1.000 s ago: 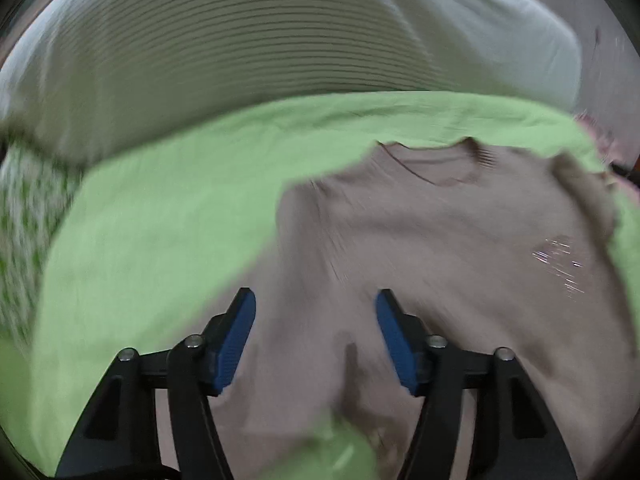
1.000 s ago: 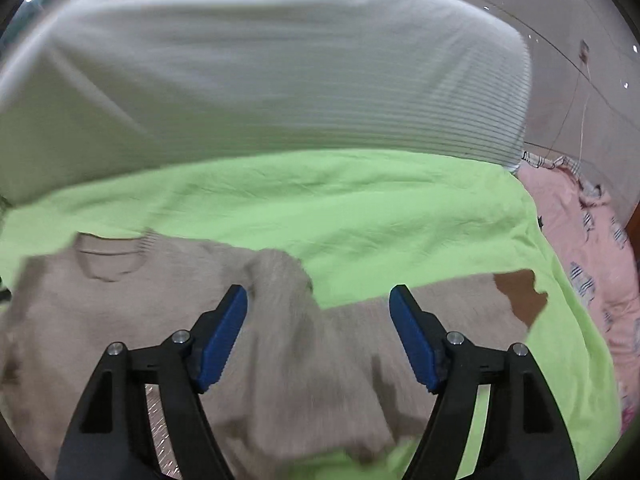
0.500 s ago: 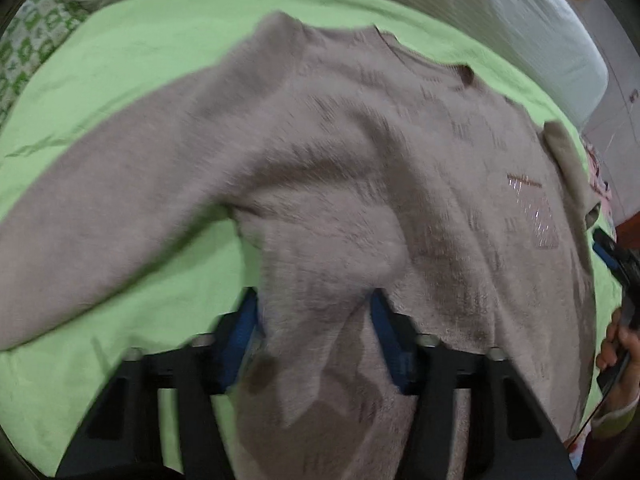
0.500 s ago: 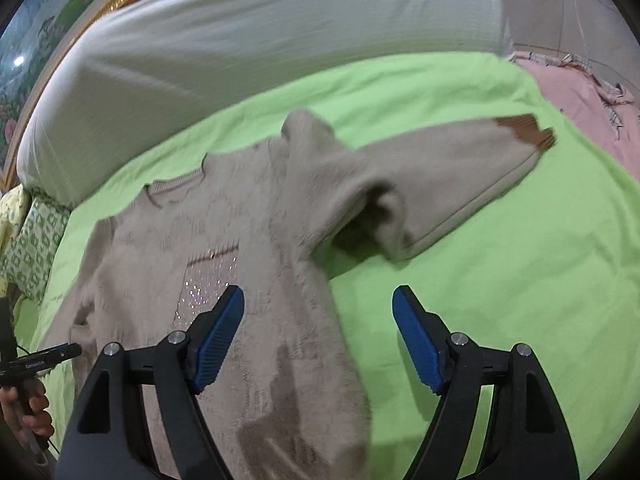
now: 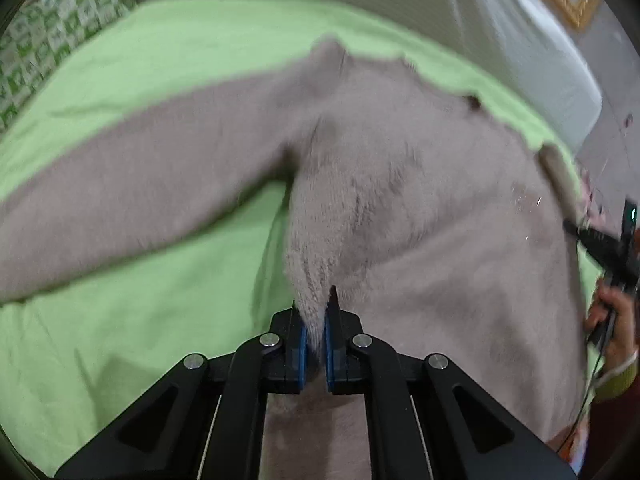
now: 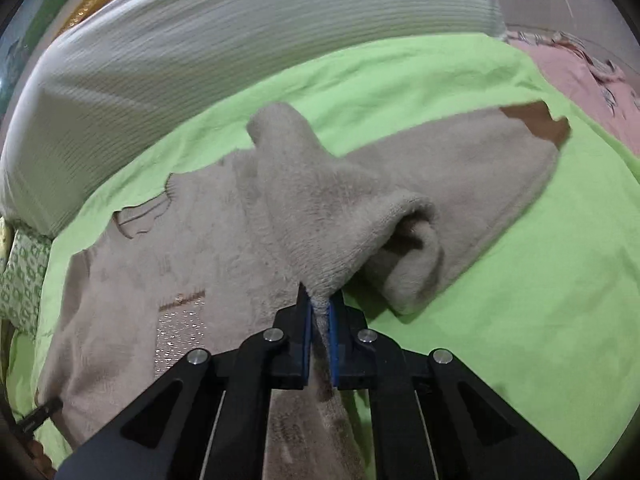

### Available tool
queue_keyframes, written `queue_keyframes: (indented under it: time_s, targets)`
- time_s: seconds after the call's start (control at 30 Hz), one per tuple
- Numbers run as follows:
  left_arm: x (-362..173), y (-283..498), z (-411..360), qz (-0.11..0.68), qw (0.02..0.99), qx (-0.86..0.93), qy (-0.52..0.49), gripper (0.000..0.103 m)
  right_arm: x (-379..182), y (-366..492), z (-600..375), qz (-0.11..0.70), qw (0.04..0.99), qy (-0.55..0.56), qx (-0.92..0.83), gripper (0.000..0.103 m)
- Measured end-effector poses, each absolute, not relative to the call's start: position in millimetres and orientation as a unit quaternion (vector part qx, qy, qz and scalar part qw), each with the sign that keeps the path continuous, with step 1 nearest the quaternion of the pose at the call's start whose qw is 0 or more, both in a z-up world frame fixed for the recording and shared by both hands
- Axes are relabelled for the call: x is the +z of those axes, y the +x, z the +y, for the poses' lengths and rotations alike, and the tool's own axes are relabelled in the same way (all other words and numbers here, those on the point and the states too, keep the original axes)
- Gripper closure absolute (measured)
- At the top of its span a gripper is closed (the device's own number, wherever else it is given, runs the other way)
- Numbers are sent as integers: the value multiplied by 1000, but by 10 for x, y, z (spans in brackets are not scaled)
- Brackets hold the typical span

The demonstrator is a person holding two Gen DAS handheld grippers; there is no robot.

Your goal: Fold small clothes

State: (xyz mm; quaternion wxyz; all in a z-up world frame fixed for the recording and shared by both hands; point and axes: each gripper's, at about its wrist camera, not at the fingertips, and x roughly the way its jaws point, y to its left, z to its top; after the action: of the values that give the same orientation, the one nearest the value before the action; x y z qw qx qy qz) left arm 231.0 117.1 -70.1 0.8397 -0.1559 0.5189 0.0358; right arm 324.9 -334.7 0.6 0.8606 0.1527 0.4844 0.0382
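A small beige fleece sweater (image 6: 224,248) lies front-up on a lime-green bed sheet (image 6: 500,300), its neckline toward the head of the bed and both sleeves spread toward the side edges; folding has barely begun, since the body lies flat and unfolded and the sleeves are not yet brought in; the right sleeve (image 6: 472,176) is rumpled into a soft roll near the armpit, its brown cuff lying toward the sheet's right edge; the left sleeve (image 5: 120,200) stretches out toward the left edge; the left gripper (image 5: 315,316) has just been closing and its blue pads now pinch a ridge of fabric at the sweater's left side; the right gripper (image 6: 319,312) has likewise just been closing and clamps a ridge by the right armpit; the knit looks thick, fuzzy and limp, with a patch of silvery sequins (image 6: 180,332) on the chest; a ribbed white bolster (image 6: 260,40) runs along the head of the bed; a pink garment (image 6: 580,76) lies at the far right corner.
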Motion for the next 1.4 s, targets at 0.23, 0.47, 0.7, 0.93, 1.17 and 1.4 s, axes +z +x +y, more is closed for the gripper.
queue_keyframes:
  time_s: [0.23, 0.47, 0.7, 0.93, 1.17, 1.4]
  targets:
    - [-544, 2212, 1184, 518, 845, 36, -129, 88, 98, 3051, -3712, 465, 854, 230, 36, 40]
    - [-128, 2163, 1293, 484, 863, 36, -142, 81, 180, 3239, -4788, 403, 862, 288, -108, 26]
    - [-2, 2468, 874, 475, 869, -13, -136, 68, -7, 3978, -5341, 410, 851, 292, -149, 31]
    - [-180, 2767, 614, 487, 864, -22, -129, 57, 365, 3925, -4951, 366, 887, 274, -71, 94]
    - [-184, 2682, 786, 487, 862, 2, -142, 48, 1162, 3799, -2823, 331, 886, 227, 234, 94]
    - [-232, 2705, 1016, 489, 856, 16, -169, 41, 705, 3719, -1348, 473, 777, 199, 366, 48]
